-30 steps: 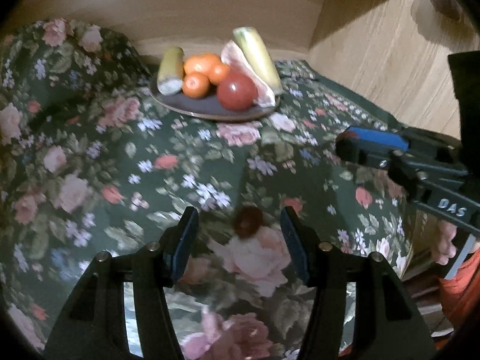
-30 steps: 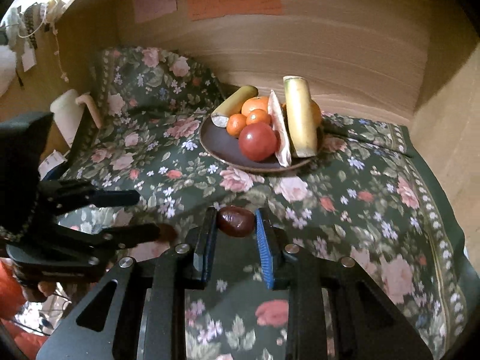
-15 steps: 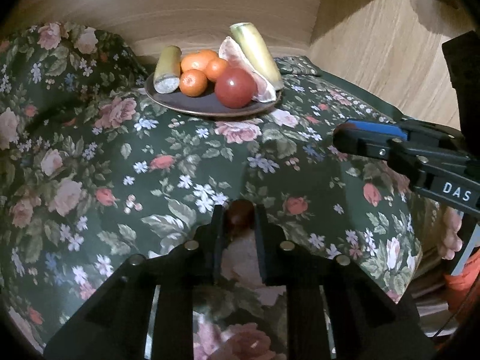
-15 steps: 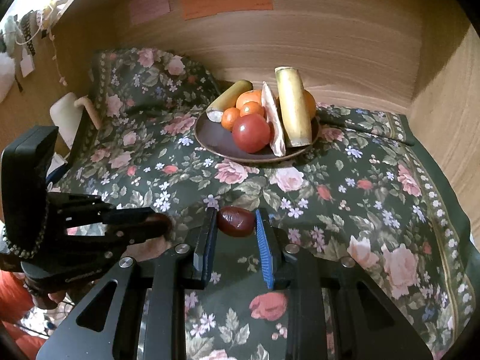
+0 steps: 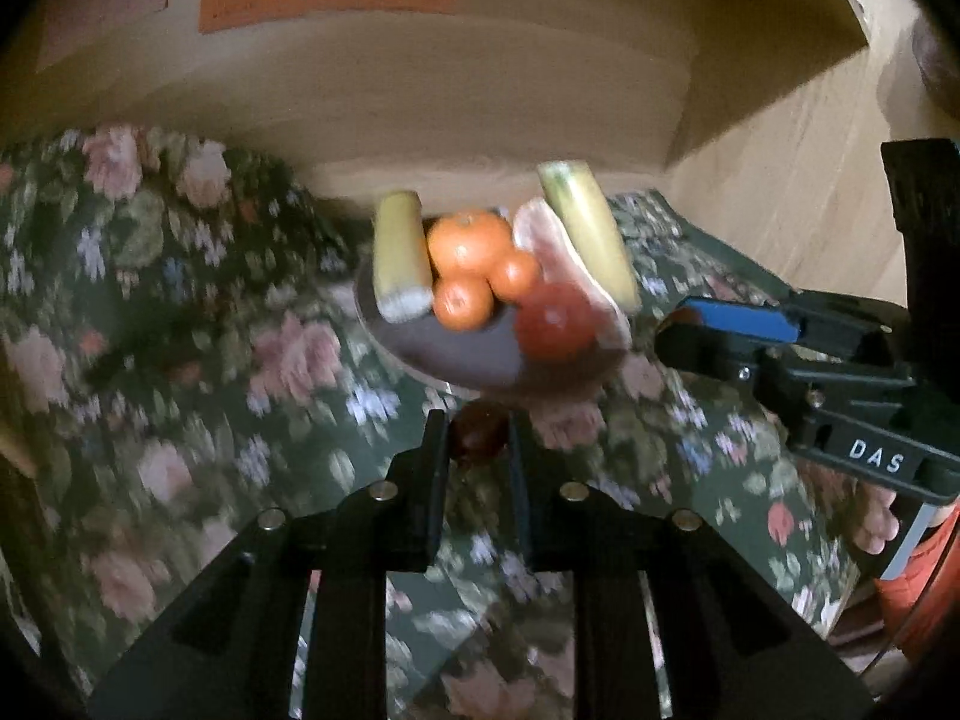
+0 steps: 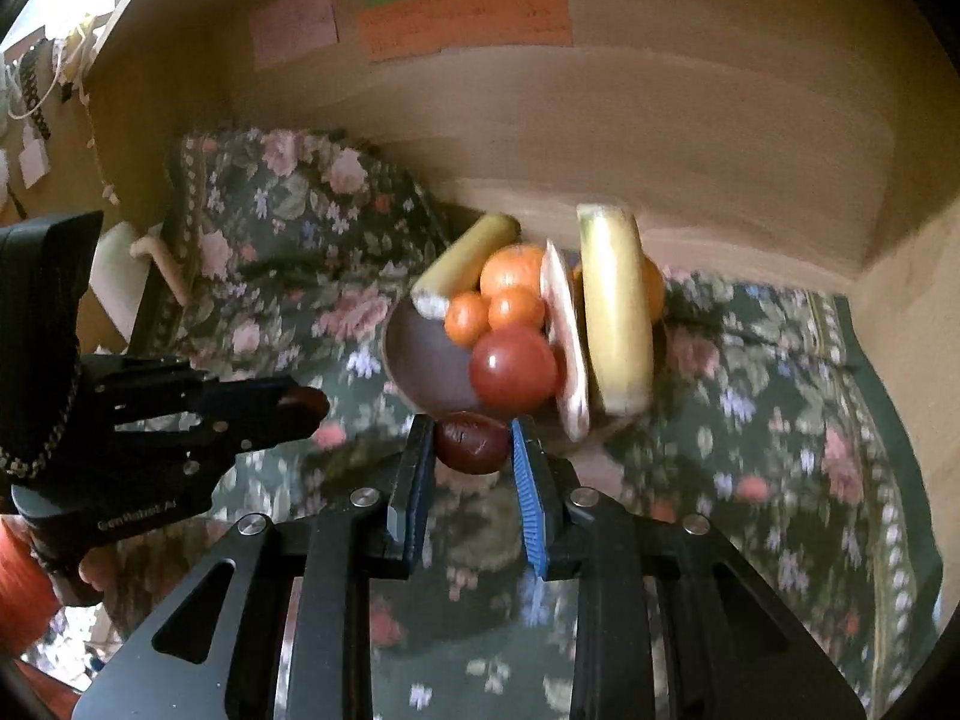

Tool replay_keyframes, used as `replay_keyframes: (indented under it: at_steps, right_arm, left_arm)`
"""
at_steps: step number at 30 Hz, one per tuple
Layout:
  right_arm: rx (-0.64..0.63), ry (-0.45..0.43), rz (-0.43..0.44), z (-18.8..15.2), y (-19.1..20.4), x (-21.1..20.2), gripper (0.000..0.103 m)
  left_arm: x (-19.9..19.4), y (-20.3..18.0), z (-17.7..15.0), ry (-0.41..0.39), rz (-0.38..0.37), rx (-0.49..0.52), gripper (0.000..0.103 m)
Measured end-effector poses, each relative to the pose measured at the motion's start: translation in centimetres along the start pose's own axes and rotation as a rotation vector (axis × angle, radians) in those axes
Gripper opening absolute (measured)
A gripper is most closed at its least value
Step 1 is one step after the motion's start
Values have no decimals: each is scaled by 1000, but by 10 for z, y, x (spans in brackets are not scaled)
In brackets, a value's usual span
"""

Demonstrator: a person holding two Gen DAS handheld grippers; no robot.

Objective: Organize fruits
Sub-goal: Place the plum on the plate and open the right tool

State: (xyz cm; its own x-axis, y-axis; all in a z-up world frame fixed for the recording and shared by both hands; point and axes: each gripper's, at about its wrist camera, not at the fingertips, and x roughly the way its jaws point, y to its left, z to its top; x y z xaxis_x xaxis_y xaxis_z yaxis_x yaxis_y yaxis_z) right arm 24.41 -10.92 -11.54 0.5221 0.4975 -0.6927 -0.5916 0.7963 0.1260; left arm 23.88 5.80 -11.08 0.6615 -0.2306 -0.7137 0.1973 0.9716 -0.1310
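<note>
A dark brown plate on the floral cloth holds two yellow-green bananas, several oranges, a red tomato and a pale pink slice. My left gripper is shut on a small dark red fruit, just in front of the plate. My right gripper is shut on a second dark red fruit, close to the plate's near rim, below the tomato. Each gripper shows in the other's view, the right and the left.
A dark green floral cloth covers the surface. A wooden back wall with pink, green and orange paper notes stands behind the plate. A wooden side wall rises on the right. A white object lies at the cloth's left edge.
My left gripper closed on the small dark red fruit, lifted it off the cloth and moved toward the plate. My right gripper, still holding its fruit, also moved closer to the plate.
</note>
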Motion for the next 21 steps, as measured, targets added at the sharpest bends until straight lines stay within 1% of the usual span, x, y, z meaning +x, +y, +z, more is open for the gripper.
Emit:
replay_keyframes:
  at_steps: [4, 8, 12, 17, 21]
  right_arm:
    - [-23, -18, 2, 18, 0, 10, 24]
    - [-48, -7, 3, 31, 1, 25, 24]
    - [-73, 7, 3, 40, 3, 44, 24]
    - [-88, 34, 9, 42, 3, 60, 24]
    - [-87, 48, 15, 43, 1, 67, 24]
  left_arm:
    - [8, 9, 21, -12, 4, 6, 19]
    - [21, 16, 35, -6, -8, 8, 19]
    - [42, 20, 40, 25, -19, 5, 19]
    - [66, 23, 39, 65, -25, 0, 19]
    - [77, 27, 37, 77, -28, -23, 27]
